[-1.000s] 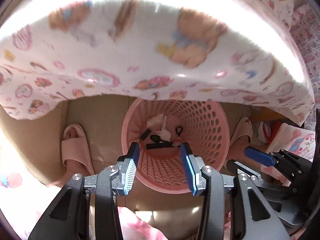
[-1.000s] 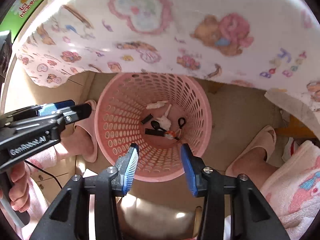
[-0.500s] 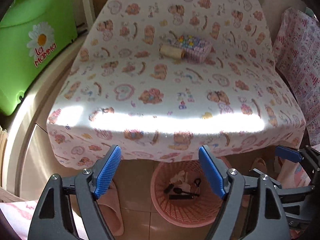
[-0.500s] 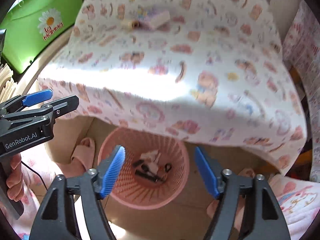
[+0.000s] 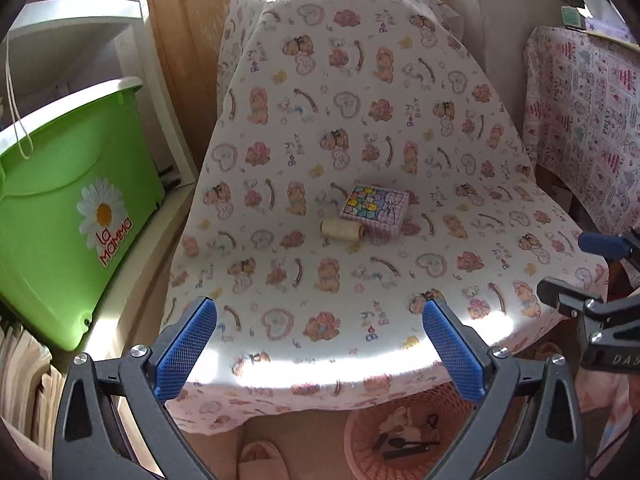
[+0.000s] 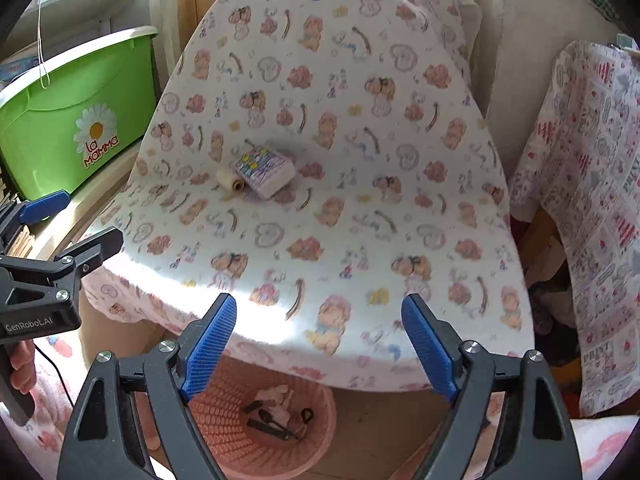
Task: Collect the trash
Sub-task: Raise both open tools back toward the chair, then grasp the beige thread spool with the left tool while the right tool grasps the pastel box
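Observation:
A pink perforated waste basket [image 5: 360, 460] [image 6: 224, 408] stands on the floor under the near edge of the table, with crumpled paper and small dark scraps inside. On the teddy-print tablecloth [image 5: 352, 128] [image 6: 340, 128] lie a cream thread spool [image 5: 343, 229] [image 6: 230, 179] and a small pastel packet [image 5: 374, 207] [image 6: 265, 168], touching. My left gripper [image 5: 320, 352] hangs above the table's near edge, its jaws opening wide, nothing between them. My right gripper [image 6: 319, 350] is beside it, jaws also opening and empty. Each gripper shows at the other view's edge.
A green tub [image 5: 68, 208] [image 6: 68, 120] marked with a daisy sits on a ledge to the left. A second cloth-covered piece [image 5: 588, 120] [image 6: 592, 200] stands to the right. A pink slipper [image 5: 260, 456] lies on the floor near the basket. Shelves rise at far left.
Both grippers have risen from just over the basket to above the table edge and tilted up. Their jaws have spread wider. The tabletop with spool and packet has come into view.

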A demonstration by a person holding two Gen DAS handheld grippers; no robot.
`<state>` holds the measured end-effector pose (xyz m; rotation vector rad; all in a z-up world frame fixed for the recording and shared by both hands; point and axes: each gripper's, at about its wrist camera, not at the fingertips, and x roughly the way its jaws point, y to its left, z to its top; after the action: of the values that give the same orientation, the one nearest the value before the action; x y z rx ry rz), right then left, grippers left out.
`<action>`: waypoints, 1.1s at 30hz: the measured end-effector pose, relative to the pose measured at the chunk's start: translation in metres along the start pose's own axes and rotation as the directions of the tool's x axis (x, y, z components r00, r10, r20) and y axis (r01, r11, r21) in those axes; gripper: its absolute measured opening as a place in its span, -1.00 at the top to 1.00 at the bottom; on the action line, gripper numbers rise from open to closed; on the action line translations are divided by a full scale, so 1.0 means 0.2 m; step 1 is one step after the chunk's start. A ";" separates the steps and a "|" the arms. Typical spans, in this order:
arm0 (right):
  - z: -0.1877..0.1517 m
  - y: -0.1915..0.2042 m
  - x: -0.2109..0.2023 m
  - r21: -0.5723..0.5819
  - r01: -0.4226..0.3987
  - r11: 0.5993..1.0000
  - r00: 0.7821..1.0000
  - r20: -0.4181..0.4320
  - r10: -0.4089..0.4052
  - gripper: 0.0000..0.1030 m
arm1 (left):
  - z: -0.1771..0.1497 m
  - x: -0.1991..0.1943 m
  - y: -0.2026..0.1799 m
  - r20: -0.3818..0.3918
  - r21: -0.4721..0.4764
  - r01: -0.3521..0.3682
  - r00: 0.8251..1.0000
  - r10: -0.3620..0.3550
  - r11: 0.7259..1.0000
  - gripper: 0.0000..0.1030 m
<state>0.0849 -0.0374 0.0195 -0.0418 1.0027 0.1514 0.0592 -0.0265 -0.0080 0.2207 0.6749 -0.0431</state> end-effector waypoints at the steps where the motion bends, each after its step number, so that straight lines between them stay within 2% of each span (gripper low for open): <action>1: 0.04 -0.02 0.00 -0.005 0.000 1.000 1.000 0.016 0.000 -0.67 | 0.02 0.01 0.01 0.003 0.008 0.010 1.000 -0.010 1.000 -0.98; 7: 0.19 -0.06 0.06 -0.029 0.004 1.000 0.997 0.080 -0.002 -0.67 | 0.09 0.16 0.06 -0.007 0.005 0.062 0.998 -0.062 0.998 -0.98; 10: 0.24 -0.07 0.12 -0.025 0.004 1.000 0.997 0.075 -0.002 -0.67 | 0.10 0.28 0.11 -0.034 -0.007 0.051 0.998 -0.052 0.999 -0.98; 12: 0.26 -0.07 0.17 -0.039 0.021 0.999 0.998 0.068 -0.019 -0.67 | 0.11 0.36 0.15 -0.071 -0.038 0.065 0.995 -0.067 0.997 -0.98; 15: 0.28 -0.06 0.24 -0.043 0.015 0.999 0.999 0.038 -0.013 -0.67 | 0.13 0.42 0.21 -0.085 -0.087 0.086 0.992 -0.094 0.992 -0.98; 18: 0.30 -0.04 0.28 -0.049 0.011 0.999 0.999 0.034 -0.009 -0.67 | 0.15 0.47 0.20 -0.082 -0.044 0.100 0.991 -0.103 0.994 -0.98; 21: 0.33 -0.01 0.32 -0.056 0.003 0.998 1.000 0.024 -0.002 -0.67 | 0.17 0.54 0.16 -0.086 0.033 0.066 0.994 -0.063 0.997 -0.98; 26: 0.37 0.01 0.39 -0.046 -0.005 0.999 1.000 0.005 0.005 -0.67 | 0.16 0.65 0.14 -0.140 0.029 0.113 0.984 -0.108 0.993 -0.98; 33: 0.41 -0.01 0.47 0.006 -0.011 1.000 0.999 -0.032 0.011 -0.67 | 0.14 0.77 0.14 -0.173 0.040 0.102 0.980 -0.094 0.994 -0.98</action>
<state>0.2037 -0.0206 -0.0153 -0.0331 1.0356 0.1580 0.2001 -0.0001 -0.0773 0.2396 0.8561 -0.1362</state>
